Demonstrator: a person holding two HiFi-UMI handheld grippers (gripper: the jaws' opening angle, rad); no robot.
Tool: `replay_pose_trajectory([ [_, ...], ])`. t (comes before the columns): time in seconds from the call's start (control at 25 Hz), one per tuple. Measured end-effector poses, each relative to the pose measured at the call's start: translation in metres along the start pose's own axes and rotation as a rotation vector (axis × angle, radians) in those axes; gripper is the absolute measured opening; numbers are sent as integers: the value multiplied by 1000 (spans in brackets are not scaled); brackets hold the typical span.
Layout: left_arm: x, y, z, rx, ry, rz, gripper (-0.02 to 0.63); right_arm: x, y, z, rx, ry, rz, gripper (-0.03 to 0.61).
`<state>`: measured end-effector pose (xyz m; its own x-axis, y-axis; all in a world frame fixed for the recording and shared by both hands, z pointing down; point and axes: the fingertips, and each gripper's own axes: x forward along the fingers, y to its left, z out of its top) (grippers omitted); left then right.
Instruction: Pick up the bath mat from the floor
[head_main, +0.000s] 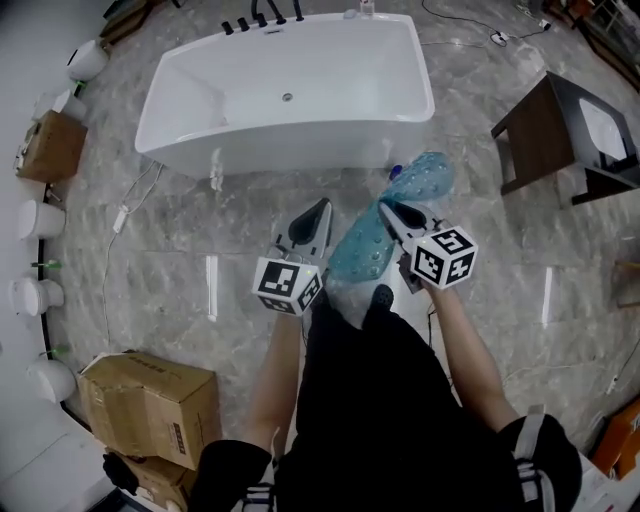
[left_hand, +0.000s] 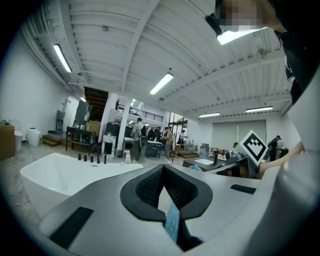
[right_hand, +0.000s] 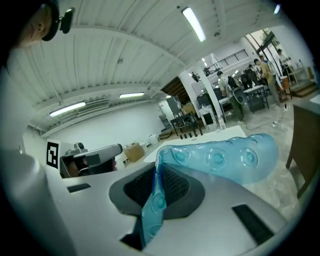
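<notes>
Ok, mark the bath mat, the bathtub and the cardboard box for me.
bath mat (head_main: 358, 252): head view, the middle of its bumpy blue sheet.
bathtub (head_main: 290, 152): head view, its near outer wall.
cardboard box (head_main: 150, 398): head view, its top face.

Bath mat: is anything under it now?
Only marble floor shows around the bath mat, held up by the left gripper and right gripper. The patch directly beneath it is covered.

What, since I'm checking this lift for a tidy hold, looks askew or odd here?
The bath mat is held lopsided: the right gripper is clamped on a fold, with the mat's far end flopping beyond it toward the bathtub, while the left gripper pinches only a thin edge. Nothing looks spilled or damaged.
</notes>
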<state>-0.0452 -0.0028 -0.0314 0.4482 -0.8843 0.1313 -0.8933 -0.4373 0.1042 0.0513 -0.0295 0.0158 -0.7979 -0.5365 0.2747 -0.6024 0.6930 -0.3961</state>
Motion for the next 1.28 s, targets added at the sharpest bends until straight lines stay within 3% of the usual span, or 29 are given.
replay_pose_trajectory([
  [0.28,2,-12,81,86,-130,6,12,-30,26,104,-217,-166,28,35],
  [0.6,-4,-20,154,141,-206,5,12,-61,44,175,-385,-287,14,35],
  [1.0,-12,-20,173,165,-176,33,12,-87,54,208,-492,-348,-29,34],
  [1.28,-15,-22,170,157,-173,40,12,-100,51,210,-490,-368,-54,34],
])
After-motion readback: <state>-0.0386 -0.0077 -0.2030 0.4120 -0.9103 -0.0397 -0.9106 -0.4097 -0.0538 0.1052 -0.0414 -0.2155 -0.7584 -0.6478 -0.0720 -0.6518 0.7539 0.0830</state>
